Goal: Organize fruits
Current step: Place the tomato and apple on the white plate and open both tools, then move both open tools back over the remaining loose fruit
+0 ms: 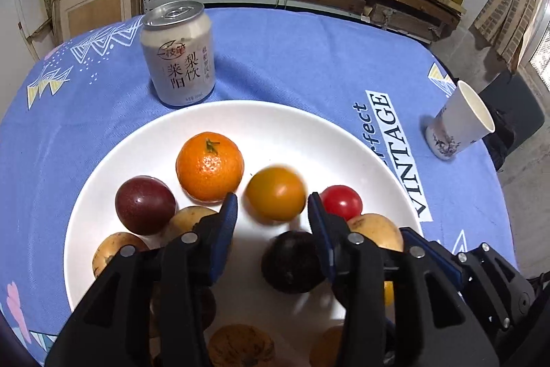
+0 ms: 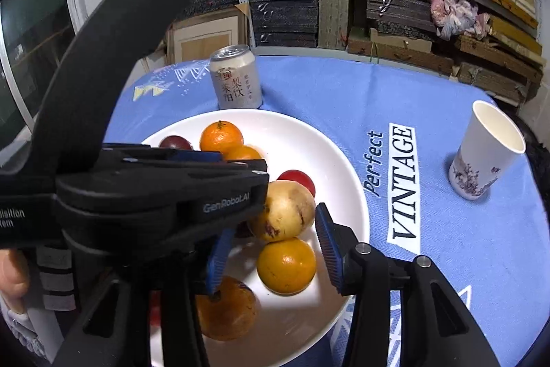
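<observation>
We hold both grippers over the round white ceramic plate (image 1: 240, 119), whose far half lies bare up to its rim beside the silver drink can (image 1: 178, 54). The left gripper (image 1: 271, 208) stands partly open and empty just short of a smooth yellow-orange round fruit (image 1: 276, 194); the right gripper (image 2: 271, 250), wider, brackets another orange fruit (image 2: 286, 265) without pressing it.

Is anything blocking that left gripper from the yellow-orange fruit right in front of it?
Nothing visible. The left gripper is open, and the yellow-orange fruit lies just past its fingertips on the white plate. A tangerine and a red fruit flank it closely.
</observation>
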A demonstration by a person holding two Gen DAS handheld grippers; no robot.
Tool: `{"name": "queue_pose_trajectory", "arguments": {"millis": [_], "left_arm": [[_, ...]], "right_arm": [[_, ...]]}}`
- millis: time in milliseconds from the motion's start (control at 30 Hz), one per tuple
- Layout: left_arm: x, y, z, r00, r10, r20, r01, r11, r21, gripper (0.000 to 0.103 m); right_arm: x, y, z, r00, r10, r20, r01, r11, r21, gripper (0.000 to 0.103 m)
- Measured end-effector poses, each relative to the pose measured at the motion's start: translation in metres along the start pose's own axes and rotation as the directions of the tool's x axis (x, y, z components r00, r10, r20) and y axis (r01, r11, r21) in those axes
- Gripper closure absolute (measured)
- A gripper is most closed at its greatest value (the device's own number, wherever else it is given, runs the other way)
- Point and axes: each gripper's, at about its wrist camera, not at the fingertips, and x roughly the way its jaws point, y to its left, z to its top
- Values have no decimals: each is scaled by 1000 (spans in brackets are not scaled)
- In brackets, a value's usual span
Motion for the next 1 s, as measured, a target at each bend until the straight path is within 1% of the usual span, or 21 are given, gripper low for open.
{"name": "queue_pose_trajectory", "arguments": {"millis": [33,67,133,200,267,333,367,400,433,467,500,567,633,700,800,867,900,1000], "left_arm": [[-3,0,0,1000,6,9,-6,1000,2,56],[-7,-1,0,1000,13,22,-13,1000,5,50],[-23,0,-3,998,24,61,-24,1000,0,46],[-44,3,-7,995,19,93,-18,1000,-13,37],[-70,9,-16,989,35,143,-31,999,-35,23],[-100,17,-34,976,78,205,-69,996,-50,16],[-112,22,-46,968,94,233,-84,995,-53,14],[-124,28,-61,959,117,260,-105,993,-59,13],[-135,37,-79,949,143,281,-126,989,-75,10],[-144,48,-100,940,168,296,-143,984,-104,9],[-150,60,-119,935,181,305,-147,981,-130,9],[-156,85,-155,928,196,317,-144,973,-180,9],[-156,102,-176,925,220,312,-160,966,-205,9],[-152,113,-185,930,246,274,-189,957,-219,9],[-149,112,-187,935,232,267,-175,960,-219,9],[-147,103,-189,940,209,269,-164,970,-180,9],[-145,96,-190,940,209,269,-173,973,-151,9],[-140,79,-191,944,194,266,-178,981,-83,9]], "right_arm": [[-2,-1,0,1000,4,7,-4,1000,12,40],[-6,-2,0,1000,1,21,-1,1000,20,36],[-14,-2,0,999,-5,38,4,1000,22,35],[-29,-2,0,998,-4,55,3,999,34,30],[-46,-4,-2,996,6,87,-11,998,65,19],[-67,-2,-8,992,17,122,-30,994,102,12],[-77,0,-14,990,31,138,-47,993,113,11],[-87,3,-20,987,44,152,-63,991,118,11],[-96,7,-27,985,53,166,-74,990,122,8],[-103,12,-35,982,56,180,-80,988,129,5],[-110,20,-45,979,66,194,-92,987,129,3],[-116,32,-60,975,81,205,-106,988,114,3],[-119,50,-77,977,66,203,-82,994,69,3],[-122,66,-90,979,67,192,-69,998,3,3],[-127,82,-103,979,72,193,-57,995,-84,3],[-129,91,-112,980,63,189,-36,989,-146,3],[-127,94,-115,982,64,176,-34,985,-167,3],[-124,99,-122,988,94,120,-69,978,-196,3]]}}
